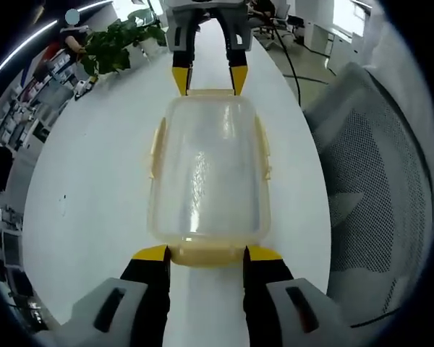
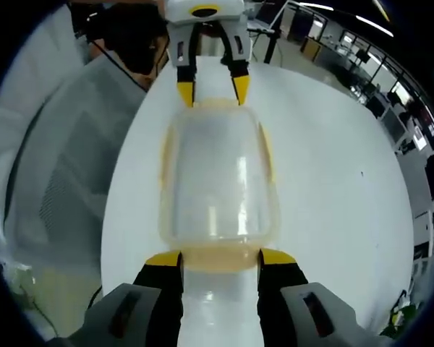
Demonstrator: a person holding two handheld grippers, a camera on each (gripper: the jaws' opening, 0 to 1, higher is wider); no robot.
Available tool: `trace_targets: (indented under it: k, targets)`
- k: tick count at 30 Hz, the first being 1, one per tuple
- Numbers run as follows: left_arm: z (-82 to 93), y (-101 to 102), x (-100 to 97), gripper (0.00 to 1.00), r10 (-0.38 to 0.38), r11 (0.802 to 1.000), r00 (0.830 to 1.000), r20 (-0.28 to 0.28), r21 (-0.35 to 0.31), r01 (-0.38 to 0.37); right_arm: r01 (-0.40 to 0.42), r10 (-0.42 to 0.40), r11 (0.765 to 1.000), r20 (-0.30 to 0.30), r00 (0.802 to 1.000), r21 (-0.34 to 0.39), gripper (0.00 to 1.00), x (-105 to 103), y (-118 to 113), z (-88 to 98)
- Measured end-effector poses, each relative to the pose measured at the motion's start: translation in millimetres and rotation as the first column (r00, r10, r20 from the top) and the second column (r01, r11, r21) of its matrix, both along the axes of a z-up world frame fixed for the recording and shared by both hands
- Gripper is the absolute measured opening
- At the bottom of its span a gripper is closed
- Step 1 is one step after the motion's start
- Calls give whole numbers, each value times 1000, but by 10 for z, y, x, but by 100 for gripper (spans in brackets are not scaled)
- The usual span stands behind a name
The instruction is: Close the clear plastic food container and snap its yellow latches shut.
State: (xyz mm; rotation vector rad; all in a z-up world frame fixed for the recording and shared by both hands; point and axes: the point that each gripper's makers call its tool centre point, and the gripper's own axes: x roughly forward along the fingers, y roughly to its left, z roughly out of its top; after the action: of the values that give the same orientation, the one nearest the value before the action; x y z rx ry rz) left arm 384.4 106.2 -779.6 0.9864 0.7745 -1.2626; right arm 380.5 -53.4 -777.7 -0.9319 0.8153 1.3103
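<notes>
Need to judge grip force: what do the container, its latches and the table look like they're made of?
Container: clear, slightly cloudy plastic with glossy streaks of reflected light, probably fairly stiff. Latches: translucent yellow plastic, likely more flexible where they hinge. Table: smooth white surface, matte to satin; laminate or painted board, hard to say which.

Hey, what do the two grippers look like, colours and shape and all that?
The left gripper and the right gripper look alike: two black fingers each, capped with yellow tips, rising from pale grey housings that carry dark slots. Seen from across the table, each body is white-grey with narrow black fingers tapering to yellow tips. No cables or sleeves are visible on them.
</notes>
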Motion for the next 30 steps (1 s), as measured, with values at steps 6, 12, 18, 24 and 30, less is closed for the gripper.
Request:
trace_targets:
  k: [6,12,18,24,30]
  targets:
    - [-15,-100,2,38,3,1000,1000,-9,-14,-4,1,-1,1000,-4,1000,4,38,13,-102,-3]
    - [-22,-213,16,38,2,1000,1000,-13,-17,-2,-1,1,1000,-6,1000,1,38,20,-208,4]
    - [-25,-330,24,38,-2,1000,1000,-18,-24,1,-2,2,1000,-8,1000,-4,38,28,-321,-13]
    - [-31,-420,27,38,-4,1000,1000,-24,-29,3,0,0,1000,-11,1000,-6,38,34,-422,-13]
    - [-43,-540,47,38,-7,999,1000,-29,-36,6,0,0,1000,-16,1000,-13,38,46,-536,-26]
